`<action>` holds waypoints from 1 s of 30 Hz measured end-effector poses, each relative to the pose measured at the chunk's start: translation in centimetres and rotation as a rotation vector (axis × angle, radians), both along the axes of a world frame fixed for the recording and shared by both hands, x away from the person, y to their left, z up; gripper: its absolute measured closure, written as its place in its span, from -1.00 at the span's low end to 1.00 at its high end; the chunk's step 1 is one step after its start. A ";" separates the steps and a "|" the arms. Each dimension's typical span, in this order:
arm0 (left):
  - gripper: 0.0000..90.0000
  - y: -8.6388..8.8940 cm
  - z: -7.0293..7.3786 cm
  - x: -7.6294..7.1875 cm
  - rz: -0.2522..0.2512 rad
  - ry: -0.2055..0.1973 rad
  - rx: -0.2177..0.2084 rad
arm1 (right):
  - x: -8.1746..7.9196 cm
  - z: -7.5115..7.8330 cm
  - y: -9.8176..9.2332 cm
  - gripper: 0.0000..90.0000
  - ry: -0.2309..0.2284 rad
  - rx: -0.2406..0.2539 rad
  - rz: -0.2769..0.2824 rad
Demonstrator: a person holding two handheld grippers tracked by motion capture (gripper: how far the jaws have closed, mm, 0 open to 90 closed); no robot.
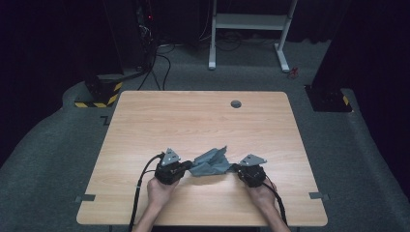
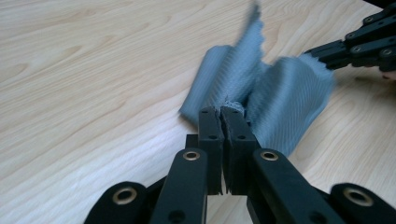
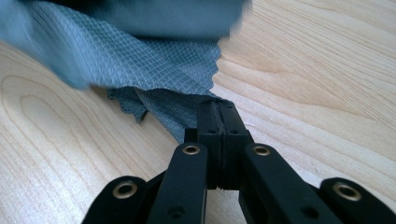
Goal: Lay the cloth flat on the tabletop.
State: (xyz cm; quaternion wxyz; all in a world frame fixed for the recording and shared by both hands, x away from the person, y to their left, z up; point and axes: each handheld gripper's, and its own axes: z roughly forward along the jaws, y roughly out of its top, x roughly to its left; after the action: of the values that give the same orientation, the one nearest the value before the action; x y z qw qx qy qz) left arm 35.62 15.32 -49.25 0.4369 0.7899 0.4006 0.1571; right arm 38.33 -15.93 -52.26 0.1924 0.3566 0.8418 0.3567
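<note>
Left gripper [image 2: 223,111] and right gripper [image 3: 217,105] were each clamped fully on opposite edges of the grey cloth [image 1: 211,163]. Gripper views revealed its gridded weave; the high view showed the table [image 1: 193,121].

Grey-blue cloth [image 2: 280,93] with fine woven grid texture and frayed edges, pale smooth wood-grain bench [image 1: 193,116], matt black plastic hand-held gripper [image 3: 217,112] jaws

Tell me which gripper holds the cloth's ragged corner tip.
The left gripper: frayed threads of the grey cloth poke from its shut jaws; the right gripper pinches a scalloped edge.
</note>
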 end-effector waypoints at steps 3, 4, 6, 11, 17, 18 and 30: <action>0.94 0.5 -0.5 -0.9 -0.004 -0.006 0.032 | -0.2 0.0 0.0 1.00 -0.006 -0.011 0.003; 0.93 0.5 -0.7 -1.2 -0.005 0.000 0.043 | -0.3 0.0 -0.1 1.00 -0.008 -0.014 0.006; 0.92 0.5 -1.3 -1.7 -0.015 0.017 0.070 | -0.4 0.0 -0.1 1.00 -0.007 -0.013 0.007; 0.66 0.3 -2.3 -1.7 -0.032 0.071 0.099 | -0.5 0.0 -0.3 0.97 -0.001 0.000 0.010; 0.31 -0.4 -0.1 -0.2 0.001 0.041 0.034 | -0.5 0.0 -0.4 0.72 0.013 0.019 0.020; 0.28 -0.7 0.3 0.2 0.001 0.040 0.039 | -0.5 0.1 -0.5 0.71 0.021 0.036 0.024; 0.16 -5.3 0.3 7.0 0.054 0.051 0.102 | -1.3 1.4 -1.8 0.61 -0.031 0.159 0.089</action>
State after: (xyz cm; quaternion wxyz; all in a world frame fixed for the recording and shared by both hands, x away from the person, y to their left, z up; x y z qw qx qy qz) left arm 42.58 10.03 -48.96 0.3811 0.8040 0.4242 0.1687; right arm 37.07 -17.77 -50.91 0.1606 0.3276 0.8227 0.4359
